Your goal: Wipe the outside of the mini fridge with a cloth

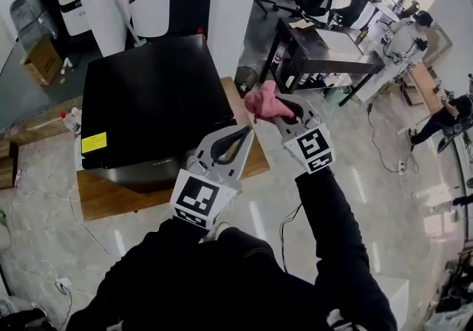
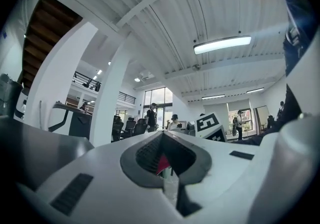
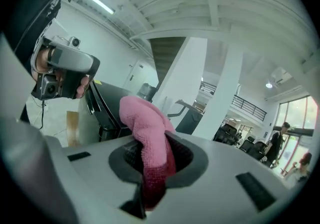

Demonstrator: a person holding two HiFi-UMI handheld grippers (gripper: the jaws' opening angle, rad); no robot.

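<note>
Right gripper view shows the right gripper (image 3: 152,162) clamped on the pink cloth (image 3: 145,123) — raised beside the fridge (image 1: 148,93), not touching it. Left gripper (image 2: 162,155) is closed, empty. Best to press the cloth flat on the top — broad, overlapping strokes.

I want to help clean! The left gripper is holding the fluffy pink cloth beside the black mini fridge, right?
No, it's the right gripper whose jaws are shut on the fluffy pink cloth beside the black mini fridge; the right gripper view shows it. The left gripper holds nothing.
</note>
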